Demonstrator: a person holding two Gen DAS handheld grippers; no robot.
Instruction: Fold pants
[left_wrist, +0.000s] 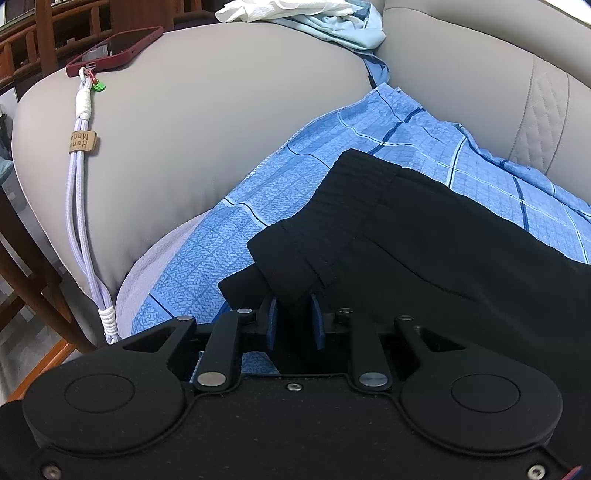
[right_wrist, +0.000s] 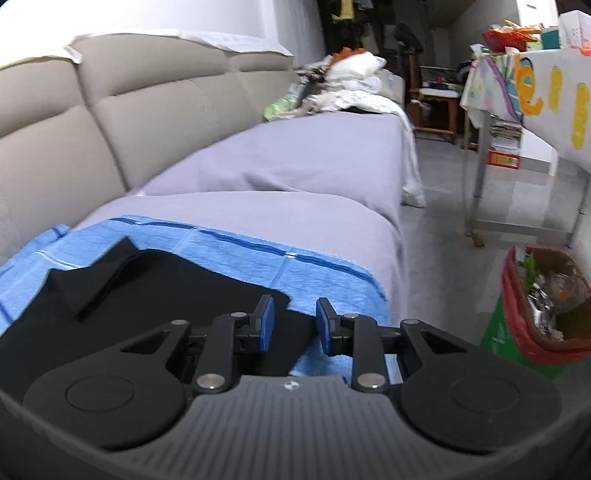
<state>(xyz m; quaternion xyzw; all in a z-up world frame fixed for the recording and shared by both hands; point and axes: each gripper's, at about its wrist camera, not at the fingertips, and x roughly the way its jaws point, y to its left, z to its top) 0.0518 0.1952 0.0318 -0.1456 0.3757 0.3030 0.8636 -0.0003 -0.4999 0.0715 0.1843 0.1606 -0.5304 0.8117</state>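
In the left wrist view, one pair of black pants (left_wrist: 424, 236) lies on a blue checked cloth (left_wrist: 258, 206) spread over a grey sofa seat, its ribbed elastic waistband turned toward the camera. The left gripper (left_wrist: 294, 314) is clenched on a bunched fold of that waistband, the black fabric pinched between its two blue pads (left_wrist: 317, 325). To the left swells one padded sofa armrest (left_wrist: 207, 110), and on it rests a single phone in a red case (left_wrist: 114, 46) with one lavender braided lanyard (left_wrist: 83, 192) trailing down from it, a small brown tag looped around the cord. At the top, a crumpled white cloth (left_wrist: 273, 9) sits on a pale blue garment (left_wrist: 351, 31). In the right wrist view, the same pants (right_wrist: 155, 291) spread dark across the blue cloth (right_wrist: 258, 254), which covers a lavender sheet (right_wrist: 295, 166) over the sofa cushions. The right gripper (right_wrist: 294, 321) is released, its two blue-padded fingers apart and holding nothing, poised just above the near edge of the pants. Farther along the sofa lies one heap of laundry (right_wrist: 343, 85). On the floor to the right stands one waste bin lined with a red bag (right_wrist: 543, 306), and beyond it one table draped in a painted cloth (right_wrist: 535, 92).
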